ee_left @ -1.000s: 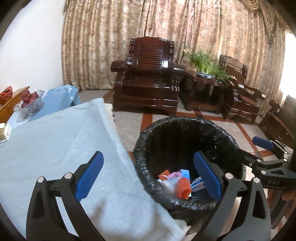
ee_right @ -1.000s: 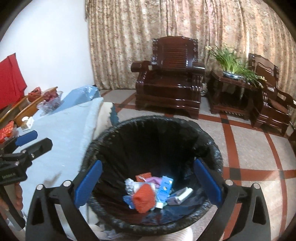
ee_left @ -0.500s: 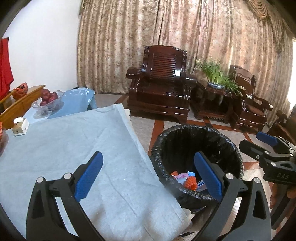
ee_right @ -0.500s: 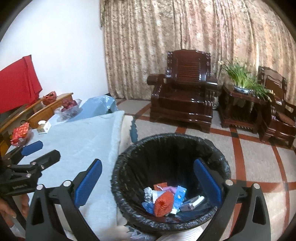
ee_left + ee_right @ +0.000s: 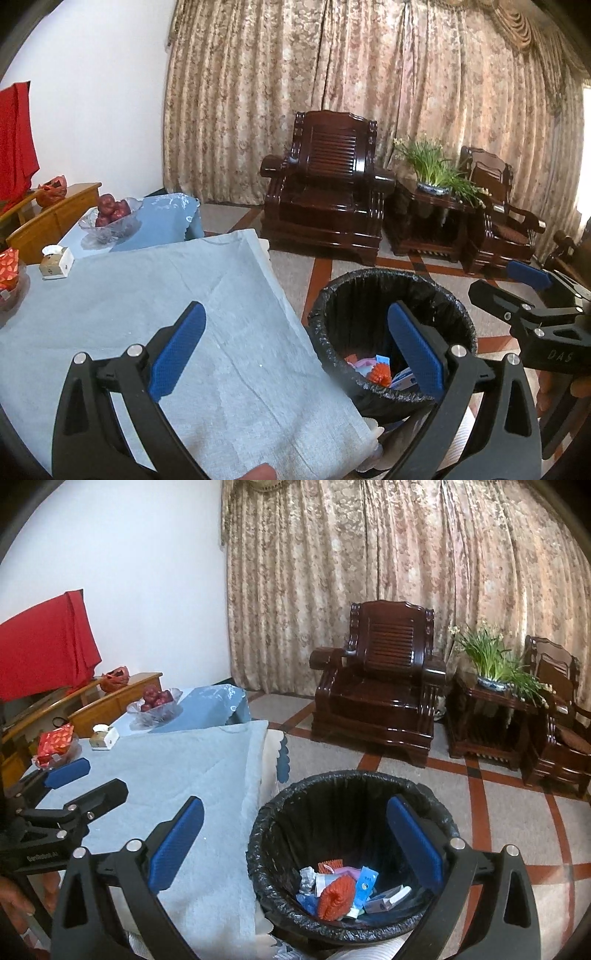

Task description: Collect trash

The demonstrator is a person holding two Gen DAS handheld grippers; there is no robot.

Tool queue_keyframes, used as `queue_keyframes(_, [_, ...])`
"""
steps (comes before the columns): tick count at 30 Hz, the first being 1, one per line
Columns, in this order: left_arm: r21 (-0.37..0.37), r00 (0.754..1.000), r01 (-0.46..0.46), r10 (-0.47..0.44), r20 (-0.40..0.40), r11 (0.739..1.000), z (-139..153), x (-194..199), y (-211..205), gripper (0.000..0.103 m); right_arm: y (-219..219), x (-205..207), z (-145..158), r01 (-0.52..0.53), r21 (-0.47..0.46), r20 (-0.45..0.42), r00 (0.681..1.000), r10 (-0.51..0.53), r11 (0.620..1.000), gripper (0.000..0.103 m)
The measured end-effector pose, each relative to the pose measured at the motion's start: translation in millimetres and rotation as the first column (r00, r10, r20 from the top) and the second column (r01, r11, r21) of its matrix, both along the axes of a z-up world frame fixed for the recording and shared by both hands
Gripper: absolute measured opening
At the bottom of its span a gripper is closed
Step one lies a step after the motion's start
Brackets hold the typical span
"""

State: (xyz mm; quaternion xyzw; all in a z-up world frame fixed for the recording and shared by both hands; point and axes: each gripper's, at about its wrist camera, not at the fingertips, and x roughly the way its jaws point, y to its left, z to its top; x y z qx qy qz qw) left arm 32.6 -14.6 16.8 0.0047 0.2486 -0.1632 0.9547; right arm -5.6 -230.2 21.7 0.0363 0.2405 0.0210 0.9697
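Left gripper [image 5: 295, 350]: blue-padded jaws spread wide, nothing between them; held above the near edge of the table.
Right gripper [image 5: 295, 834]: jaws wide apart, empty; held above the near rim of the bin.
Pale blue tablecloth [image 5: 155, 295]: left of the bin; near stretch shows no litter.
Black-lined round trash bin [image 5: 280, 812]: on the floor, just right of the table edge.
Trash in bin: orange mesh wad [image 5: 334, 893], blue packet [image 5: 364, 884], crumpled foil [image 5: 306, 877], all lying at the bottom.
Far end of table: small white box [image 5: 57, 260], red packet [image 5: 55, 744], glass bowl of red fruit [image 5: 110, 218].
Step in hand: judged between deposits, or finished.
Next move: survey the far table; only confirmed litter warrants a reach.
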Motion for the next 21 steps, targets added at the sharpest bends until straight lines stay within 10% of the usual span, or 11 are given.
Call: queue_keyframes(21, [-0.008,0.999,-0.029,0.029,0.034,1.000,12.3,-10.6,8.3,0.096,14.4,-7.0,10.0,-0.008,-0.011,0.033,0.999,0.008,1.000,0.097])
